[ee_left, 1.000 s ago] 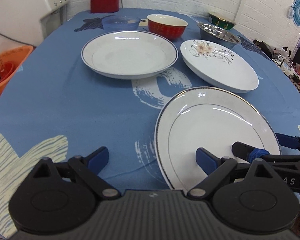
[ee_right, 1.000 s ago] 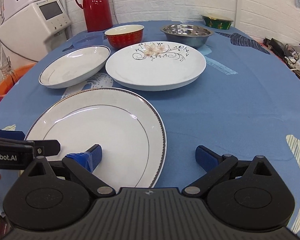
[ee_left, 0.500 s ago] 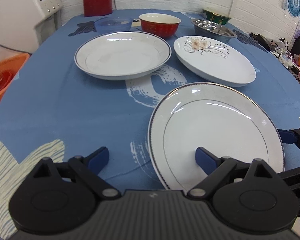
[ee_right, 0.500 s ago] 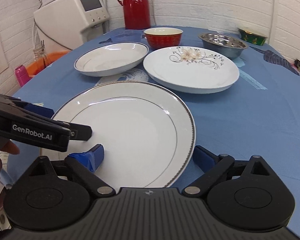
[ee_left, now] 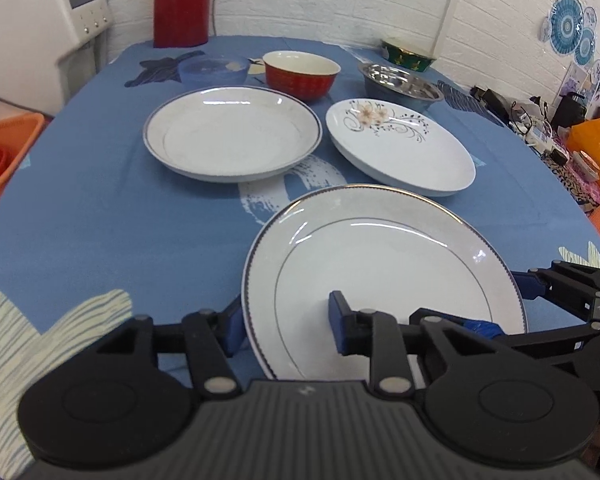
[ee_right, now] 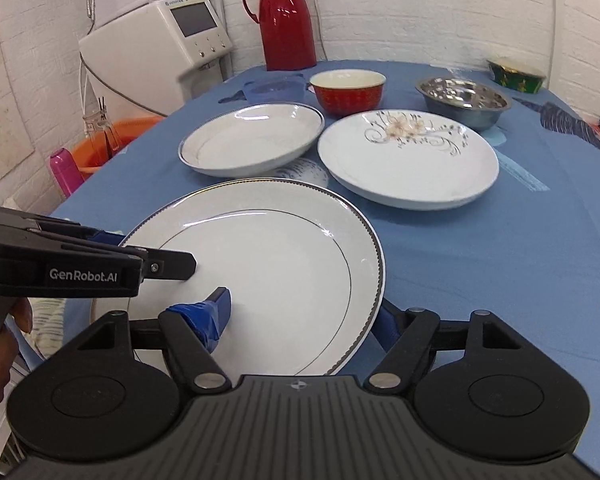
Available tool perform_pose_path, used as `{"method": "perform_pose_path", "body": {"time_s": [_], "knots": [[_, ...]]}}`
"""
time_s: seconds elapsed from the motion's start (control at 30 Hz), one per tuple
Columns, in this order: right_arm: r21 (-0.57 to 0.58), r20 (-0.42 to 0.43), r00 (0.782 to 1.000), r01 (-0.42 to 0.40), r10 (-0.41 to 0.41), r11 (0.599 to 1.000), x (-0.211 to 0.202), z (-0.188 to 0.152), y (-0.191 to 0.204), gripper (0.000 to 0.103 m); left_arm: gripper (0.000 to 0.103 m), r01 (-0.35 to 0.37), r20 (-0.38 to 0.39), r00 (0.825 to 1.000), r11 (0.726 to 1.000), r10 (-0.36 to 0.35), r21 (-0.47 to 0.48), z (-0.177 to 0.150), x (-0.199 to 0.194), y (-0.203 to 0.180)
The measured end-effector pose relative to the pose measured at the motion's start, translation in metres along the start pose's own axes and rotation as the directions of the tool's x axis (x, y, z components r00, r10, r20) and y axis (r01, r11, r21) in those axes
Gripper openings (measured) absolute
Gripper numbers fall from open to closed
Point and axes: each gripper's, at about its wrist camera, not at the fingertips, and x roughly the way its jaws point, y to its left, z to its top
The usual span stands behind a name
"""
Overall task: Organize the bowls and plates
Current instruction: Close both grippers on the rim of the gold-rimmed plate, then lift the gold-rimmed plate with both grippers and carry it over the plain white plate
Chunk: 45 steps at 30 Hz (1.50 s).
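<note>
Two claws share one gold-rimmed dinner plate (ee_left: 384, 264) at the worktop's (ee_left: 100, 216) near edge. From the left wrist, the left claw (ee_left: 286, 326) straddles its left rim, clamped, apparently steadying the wide dish. From the right wrist, the right claw (ee_right: 304, 316) pinches the right rim; beyond wait a deep plate (ee_right: 252, 138), floral plate (ee_right: 408, 160) and red bowl (ee_right: 348, 90), likely stacking partners.

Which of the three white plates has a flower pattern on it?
The plate on the right, beside the steel bowl. It has a flower and dark swirls; the other two are plain white with thin rim lines.
</note>
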Motion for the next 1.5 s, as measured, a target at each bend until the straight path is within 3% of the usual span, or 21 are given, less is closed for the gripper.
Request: {"method": "perform_pose_path", "body": {"time_s": [0.17,0.33,0.53,0.7,0.73,0.77,0.8,0.9,1.0,1.17,1.3,1.5], "knots": [[-0.039,0.047,0.994,-0.097,0.099,0.994,0.012,0.019,0.038,0.06,0.026,-0.095,0.055,0.994,0.995,0.097,-0.03,0.004,-0.034,0.036],[-0.066,0.01,0.985,-0.173,0.174,0.983,0.047,0.028,0.071,0.06,0.026,-0.182,0.048,0.981,0.98,0.187,-0.082,-0.004,-0.038,0.077],[-0.078,-0.043,0.986,-0.163,0.16,0.984,0.069,0.022,0.088,0.061,0.026,-0.192,0.024,0.98,0.974,0.196,-0.118,-0.012,-0.019,0.104],[-0.125,-0.039,0.993,-0.116,0.112,0.985,0.072,0.021,0.092,0.065,0.027,-0.157,0.028,0.986,0.975,0.163,-0.155,-0.013,-0.007,0.109],[-0.141,-0.042,0.993,-0.114,0.109,0.983,0.072,0.02,0.092,0.065,0.033,-0.155,0.029,0.987,0.976,0.161,-0.154,-0.014,-0.007,0.109],[-0.149,-0.045,0.993,-0.118,0.112,0.982,0.072,0.019,0.092,0.066,0.055,-0.148,0.03,0.988,0.977,0.154,-0.154,-0.013,-0.008,0.109],[-0.146,-0.055,0.991,-0.127,0.12,0.981,0.07,0.02,0.089,0.064,0.061,-0.143,0.039,0.988,0.977,0.151,-0.156,-0.014,-0.01,0.11],[-0.076,-0.042,0.992,-0.122,0.119,0.99,0.056,0.024,0.072,0.064,0.061,-0.141,0.098,0.983,0.976,0.158,-0.164,-0.011,-0.026,0.112],[0.022,0.032,0.994,-0.101,0.1,0.995,0.03,0.033,0.043,0.065,0.078,-0.14,0.149,0.975,0.974,0.167,-0.18,-0.003,-0.042,0.118],[0.017,0.073,0.995,-0.07,0.068,0.997,0.022,0.064,0.018,0.065,0.079,-0.107,0.164,0.976,0.973,0.143,-0.206,0.026,-0.044,0.126],[-0.076,0.071,0.995,-0.057,0.063,0.995,0.054,0.111,0.007,0.065,0.079,-0.102,0.157,0.978,0.972,0.137,-0.212,0.056,-0.036,0.132],[-0.081,-0.028,0.998,-0.057,0.055,0.995,0.134,0.155,-0.016,0.065,0.079,-0.119,0.149,0.976,0.965,0.157,-0.236,0.069,-0.022,0.146]]}}
